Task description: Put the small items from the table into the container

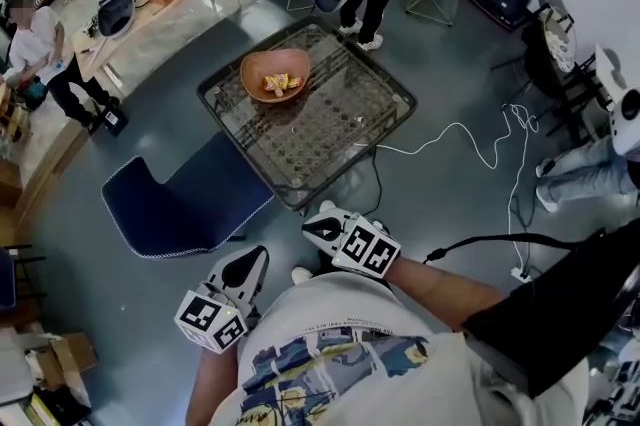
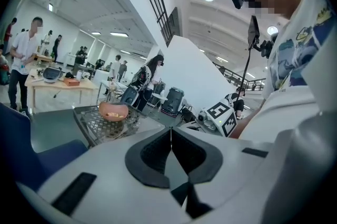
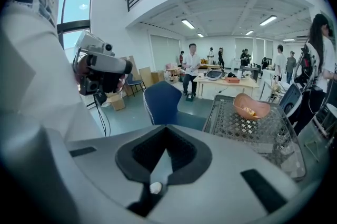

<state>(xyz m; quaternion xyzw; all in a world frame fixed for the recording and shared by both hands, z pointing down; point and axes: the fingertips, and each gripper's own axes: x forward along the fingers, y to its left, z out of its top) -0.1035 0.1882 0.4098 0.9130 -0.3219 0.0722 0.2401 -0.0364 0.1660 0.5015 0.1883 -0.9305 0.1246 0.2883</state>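
Head view: wire-mesh table stands ahead on grey floor, a blue chair at its near-left corner, a white cable trailing off to the right. Orange bowl sits on the table's far-left part, yellow small items lying inside it. Left gripper and right gripper are held close to the person's chest, well short of the table. Left gripper view: jaws pressed together, nothing between them; bowl well beyond the tips, on the table. Right gripper view: jaws together, empty; bowl on the table, off to the right.
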